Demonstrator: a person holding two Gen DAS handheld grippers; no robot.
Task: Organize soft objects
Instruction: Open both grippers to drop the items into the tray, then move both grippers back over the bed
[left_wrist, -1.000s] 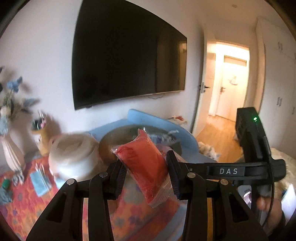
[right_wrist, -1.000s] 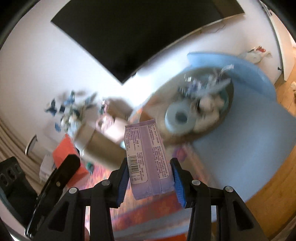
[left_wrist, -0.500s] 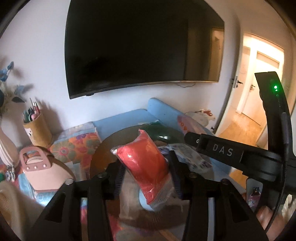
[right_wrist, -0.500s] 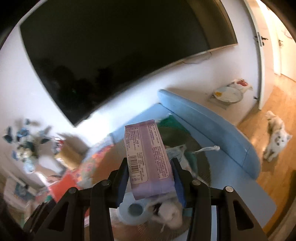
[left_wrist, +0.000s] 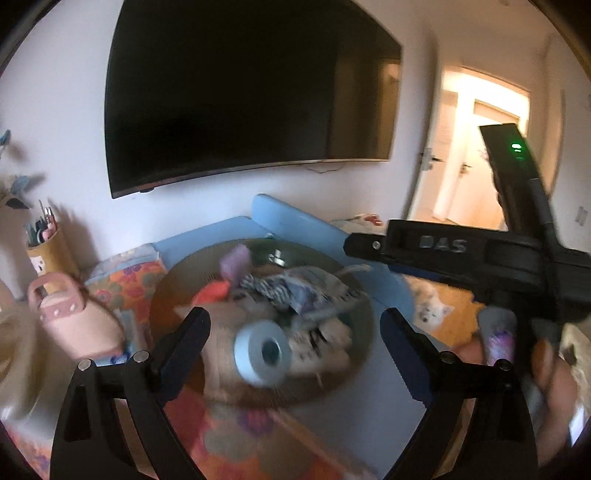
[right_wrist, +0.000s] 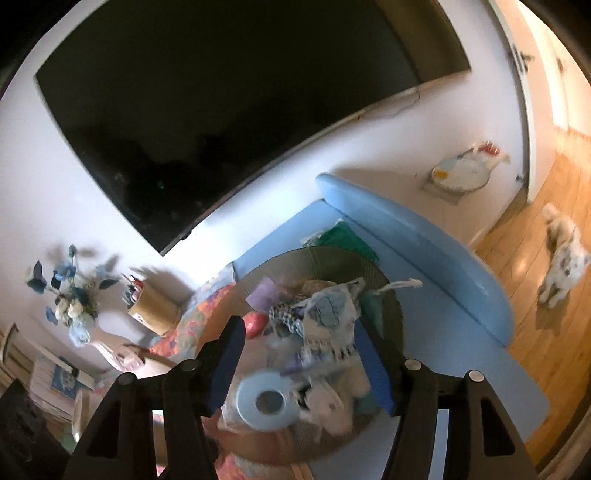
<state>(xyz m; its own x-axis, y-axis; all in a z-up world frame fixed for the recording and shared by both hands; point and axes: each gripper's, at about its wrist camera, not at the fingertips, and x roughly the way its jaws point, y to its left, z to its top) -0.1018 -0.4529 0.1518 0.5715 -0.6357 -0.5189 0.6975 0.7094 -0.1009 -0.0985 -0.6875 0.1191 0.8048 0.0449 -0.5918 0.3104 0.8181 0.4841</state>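
A round woven basket (left_wrist: 166, 291) (right_wrist: 391, 291) on a blue bench holds several soft things. The red packet (left_wrist: 212, 291) (right_wrist: 255, 321) and the purple pack (left_wrist: 234, 260) (right_wrist: 263, 291) lie at its far left side. A blue paper roll (left_wrist: 264, 352) (right_wrist: 266, 400), patterned cloths (right_wrist: 325, 306) and white plush pieces (right_wrist: 332, 402) fill the rest. My left gripper (left_wrist: 295, 343) is open and empty above the basket. My right gripper (right_wrist: 299, 362) is open and empty above it too; its body shows at the right of the left wrist view (left_wrist: 461, 251).
A blue bench (right_wrist: 424, 236) stands under a wall TV (left_wrist: 240, 96). A pink bag (left_wrist: 70, 317), a pen cup (left_wrist: 48, 247) (right_wrist: 155, 306) and a flower vase (right_wrist: 74, 306) sit at the left. A white dog (right_wrist: 561, 258) (left_wrist: 430, 306) is on the wooden floor at the right.
Both grippers have opened and let go. The red packet and the purple pack have dropped into the basket. Both views now look down closer over the basket.
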